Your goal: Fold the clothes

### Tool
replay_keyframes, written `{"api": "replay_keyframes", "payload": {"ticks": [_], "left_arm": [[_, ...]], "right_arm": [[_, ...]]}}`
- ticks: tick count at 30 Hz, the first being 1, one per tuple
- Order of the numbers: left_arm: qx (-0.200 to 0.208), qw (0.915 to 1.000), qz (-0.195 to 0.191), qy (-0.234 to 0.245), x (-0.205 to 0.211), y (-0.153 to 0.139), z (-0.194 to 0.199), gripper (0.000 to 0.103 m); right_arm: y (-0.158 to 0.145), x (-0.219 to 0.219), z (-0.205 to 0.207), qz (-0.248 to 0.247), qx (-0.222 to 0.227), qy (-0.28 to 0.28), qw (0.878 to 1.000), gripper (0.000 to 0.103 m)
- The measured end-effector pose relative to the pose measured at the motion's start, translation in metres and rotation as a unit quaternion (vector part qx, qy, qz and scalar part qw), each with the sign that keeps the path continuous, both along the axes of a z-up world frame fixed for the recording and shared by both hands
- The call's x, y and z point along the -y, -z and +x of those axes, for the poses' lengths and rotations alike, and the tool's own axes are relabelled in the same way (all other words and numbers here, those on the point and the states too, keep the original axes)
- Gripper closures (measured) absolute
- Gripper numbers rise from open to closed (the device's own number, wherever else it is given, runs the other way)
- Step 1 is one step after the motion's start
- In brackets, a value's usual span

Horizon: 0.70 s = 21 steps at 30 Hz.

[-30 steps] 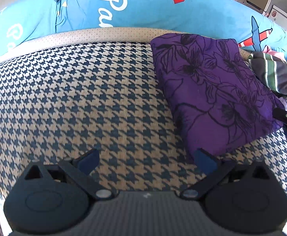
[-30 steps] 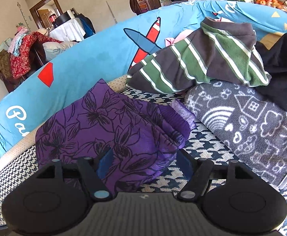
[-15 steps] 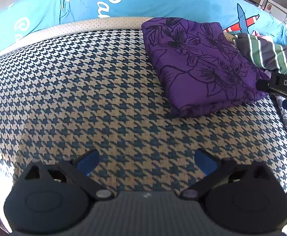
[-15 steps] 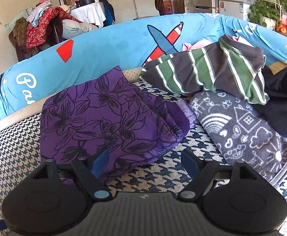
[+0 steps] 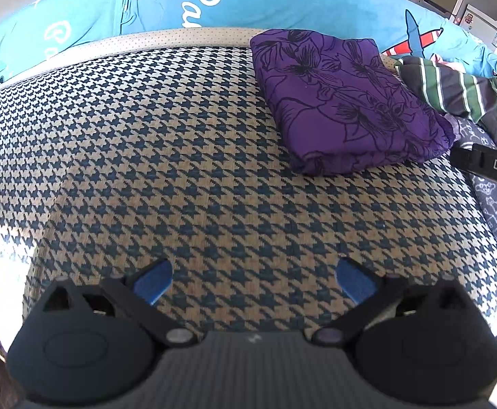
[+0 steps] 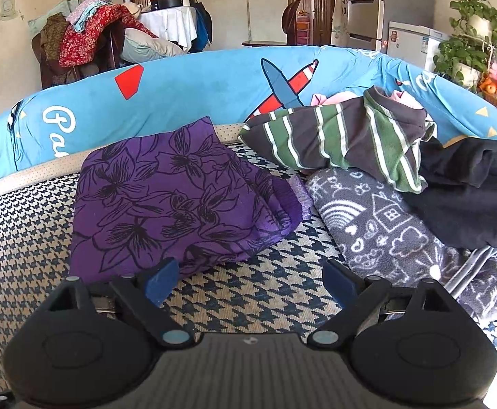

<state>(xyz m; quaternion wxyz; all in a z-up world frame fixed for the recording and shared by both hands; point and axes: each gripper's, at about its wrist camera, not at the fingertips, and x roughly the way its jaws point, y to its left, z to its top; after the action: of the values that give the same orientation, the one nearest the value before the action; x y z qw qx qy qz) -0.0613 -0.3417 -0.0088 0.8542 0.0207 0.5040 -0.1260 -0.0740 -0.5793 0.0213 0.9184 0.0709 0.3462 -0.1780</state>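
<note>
The purple garment (image 5: 347,102) with black flower outlines lies folded in a thick rectangle on the houndstooth cushion (image 5: 180,170), close to the blue backrest (image 5: 235,3). Just beside it sit a striped top (image 6: 344,136), a grey fleece (image 6: 385,225) and a dark garment (image 6: 473,187), piled together. The left gripper (image 5: 253,279) is spread wide over bare cushion, empty. The right gripper (image 6: 248,283) is opening, nothing between its jaws.

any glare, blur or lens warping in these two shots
Left wrist view: blown-out sun patch on the houndstooth cover at lower left; fisheye bows the blue bolster into an arc; the folded purple garment is sharp. Right wrist view: even daylight, no motion blur, the bolster likewise curved, a glare patch at lower right near the grey patterned fleece.
</note>
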Motion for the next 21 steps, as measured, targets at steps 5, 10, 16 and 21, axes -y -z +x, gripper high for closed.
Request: {"api": "replay_keyframes", "payload": {"ticks": [5, 10, 16, 21], "left_arm": [[-0.002, 1.0000, -0.002, -0.007, -0.005, -0.002, -0.008, 0.000], [-0.006, 0.9999, -0.005, -0.013, -0.009, -0.003, -0.013, 0.000], [-0.003, 0.9999, -0.008, -0.013, -0.010, -0.005, -0.019, 0.000], [-0.002, 0.9999, -0.007, -0.006, -0.007, -0.006, -0.025, 0.000]], "right_arm": [[-0.001, -0.004, -0.012, -0.006, -0.001, -0.004, 1.000, 0.011], [0.000, -0.014, -0.021, -0.021, -0.005, -0.016, 1.000, 0.011], [0.000, -0.018, -0.030, -0.021, -0.004, -0.016, 1.000, 0.008], [0.001, -0.018, -0.035, -0.014, -0.003, -0.010, 1.000, 0.007]]}}
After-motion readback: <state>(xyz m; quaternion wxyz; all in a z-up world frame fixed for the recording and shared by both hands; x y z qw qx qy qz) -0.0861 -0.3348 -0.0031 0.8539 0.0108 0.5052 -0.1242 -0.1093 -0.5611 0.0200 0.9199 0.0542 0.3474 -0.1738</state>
